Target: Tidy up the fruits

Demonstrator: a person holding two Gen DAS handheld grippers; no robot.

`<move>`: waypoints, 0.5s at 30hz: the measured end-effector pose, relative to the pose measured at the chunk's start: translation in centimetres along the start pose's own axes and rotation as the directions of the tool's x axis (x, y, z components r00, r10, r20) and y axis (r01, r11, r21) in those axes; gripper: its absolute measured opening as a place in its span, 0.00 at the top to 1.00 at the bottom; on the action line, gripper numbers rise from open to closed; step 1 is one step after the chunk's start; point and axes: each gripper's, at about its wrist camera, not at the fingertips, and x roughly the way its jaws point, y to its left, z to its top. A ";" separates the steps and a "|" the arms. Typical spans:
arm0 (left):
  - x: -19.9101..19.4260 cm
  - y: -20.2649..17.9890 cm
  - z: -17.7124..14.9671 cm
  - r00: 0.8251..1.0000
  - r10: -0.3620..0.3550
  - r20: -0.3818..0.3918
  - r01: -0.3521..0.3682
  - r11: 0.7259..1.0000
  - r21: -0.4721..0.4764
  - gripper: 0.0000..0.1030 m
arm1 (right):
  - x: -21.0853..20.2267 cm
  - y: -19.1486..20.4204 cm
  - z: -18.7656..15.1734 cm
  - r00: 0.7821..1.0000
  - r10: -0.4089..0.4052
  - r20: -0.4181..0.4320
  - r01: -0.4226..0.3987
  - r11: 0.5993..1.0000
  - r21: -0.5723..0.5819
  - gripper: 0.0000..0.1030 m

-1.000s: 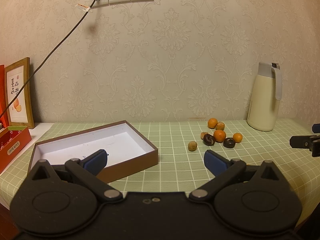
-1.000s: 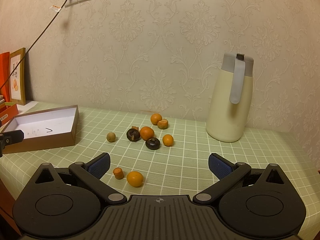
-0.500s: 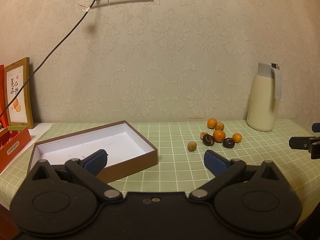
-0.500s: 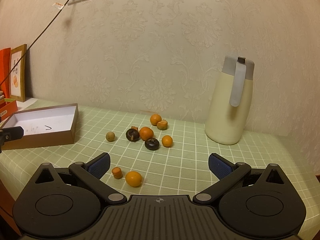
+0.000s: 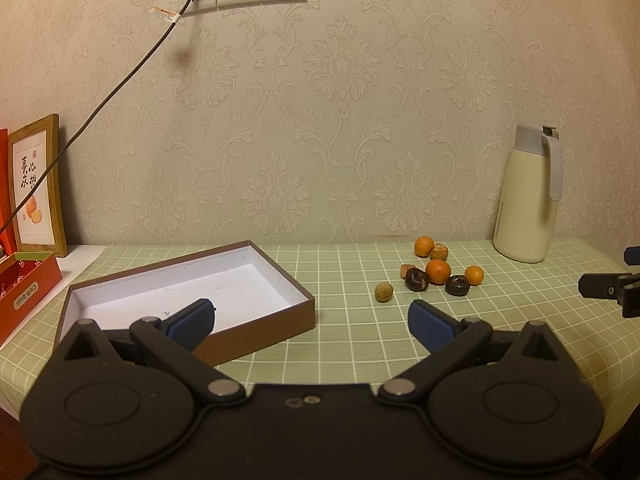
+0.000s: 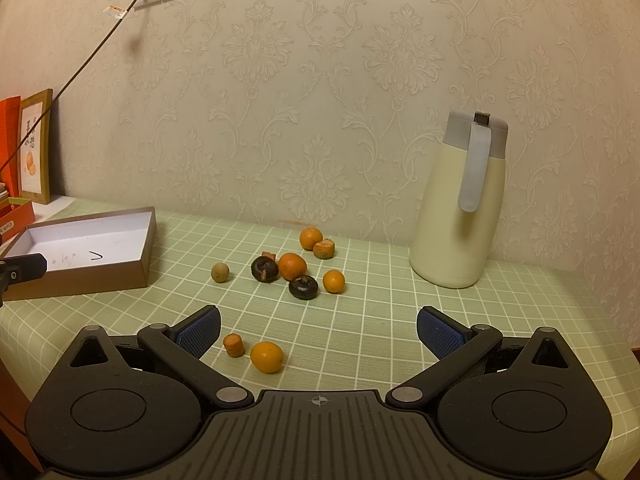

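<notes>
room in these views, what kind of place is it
Probably a home: patterned wallpaper, a checked green tablecloth, a cream jug and a framed picture against the wall.

Box (image 6: 90, 254) at left on table (image 6: 380, 320); fruit cluster (image 6: 296, 266) mid-table, right of box; jug (image 6: 460, 216) right of cluster, by wall; two fruits (image 6: 256, 352) apart, nearer table's front edge; frame (image 5: 38, 184) behind box.

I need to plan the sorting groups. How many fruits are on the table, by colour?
Orange fruits: 4
Dark brown fruits: 2
Small brownish-orange pieces: 3
Pale tan fruit: 1
Total: 10, all outside the box.
</notes>
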 end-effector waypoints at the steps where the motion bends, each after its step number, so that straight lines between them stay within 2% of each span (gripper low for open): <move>1: 0.0 0.0 0.0 1.000 0.000 0.000 0.000 1.000 0.000 0.06 | 0.0 0.0 0.0 1.000 0.000 0.000 0.000 1.000 0.000 0.00; 15: -0.1 0.0 0.0 1.000 -0.004 -0.003 0.004 1.000 0.001 0.06 | 0.0 0.0 0.0 1.000 0.000 -0.002 0.000 1.000 0.002 0.00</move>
